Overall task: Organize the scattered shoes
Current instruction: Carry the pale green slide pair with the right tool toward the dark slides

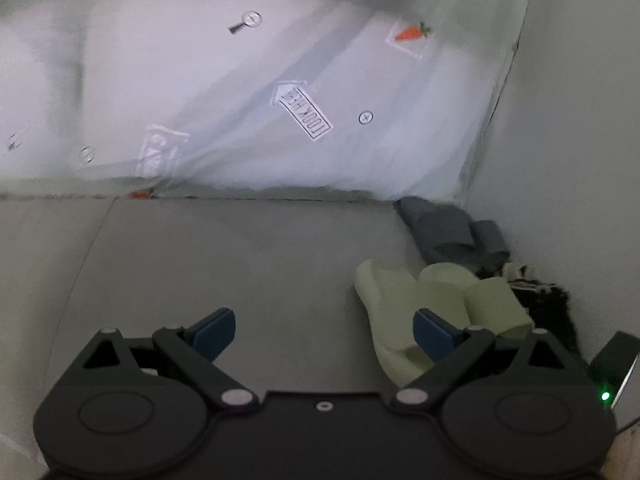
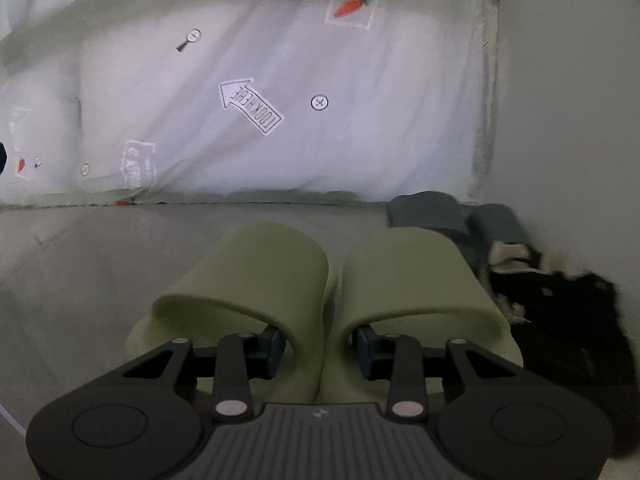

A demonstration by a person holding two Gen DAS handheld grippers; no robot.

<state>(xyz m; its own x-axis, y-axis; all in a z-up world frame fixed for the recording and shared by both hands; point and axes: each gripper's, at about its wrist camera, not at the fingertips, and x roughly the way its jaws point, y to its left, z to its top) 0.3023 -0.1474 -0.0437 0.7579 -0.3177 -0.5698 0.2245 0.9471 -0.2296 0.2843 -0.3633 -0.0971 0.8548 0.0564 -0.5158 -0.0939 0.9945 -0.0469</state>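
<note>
Right gripper [image 2: 318, 354] up close, one finger tucked under each strap of the two green slippers [image 2: 256, 276], jaws part-open, pressing their inner sides together; cannot tell how firmly. Left gripper [image 1: 324, 330] hangs wide open over bare floor [image 1: 240, 260], holding nothing, the same green pair at its three o'clock. Beyond, two grey slippers [image 1: 448, 232] at one o'clock by the wall [image 1: 560, 160]. Only the right view shows the black fluffy shoe [image 2: 568, 320] clearly, at three o'clock. Farthest: carrot-print bedsheet [image 2: 280, 140], three carrots counted left view, more right.
</note>
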